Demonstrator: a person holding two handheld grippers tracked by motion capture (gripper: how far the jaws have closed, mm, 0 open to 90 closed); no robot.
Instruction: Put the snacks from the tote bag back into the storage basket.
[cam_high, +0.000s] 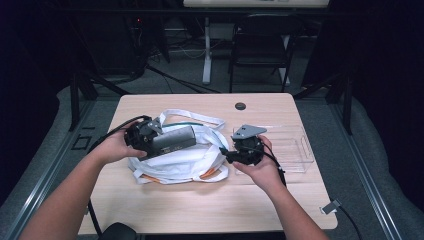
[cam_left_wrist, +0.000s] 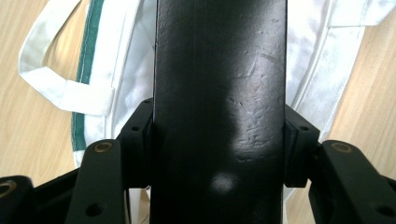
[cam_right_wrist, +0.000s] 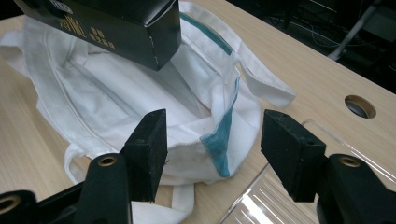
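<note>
Left claw (cam_high: 145, 137) clamped on black box (cam_high: 172, 140) above white bag (cam_high: 185, 162) for loading; right claw (cam_right_wrist: 212, 154) apart, near bag's rim.

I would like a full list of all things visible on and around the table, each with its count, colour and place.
Box: one, black with gold print, clamped in the left gripper above the bag.
Cloth bag: one, white with green trim and orange at its near edge, middle of the table, mouth open.
Plastic tray: one, clear, right part of the table, beside the bag.
Table: one, light wood, with a round cable hole at the far edge.
Chair: one, dark, behind the table.
Left gripper: one, black, over the bag's left side.
Right gripper: one, black, jaws apart at the bag's right edge.
</note>
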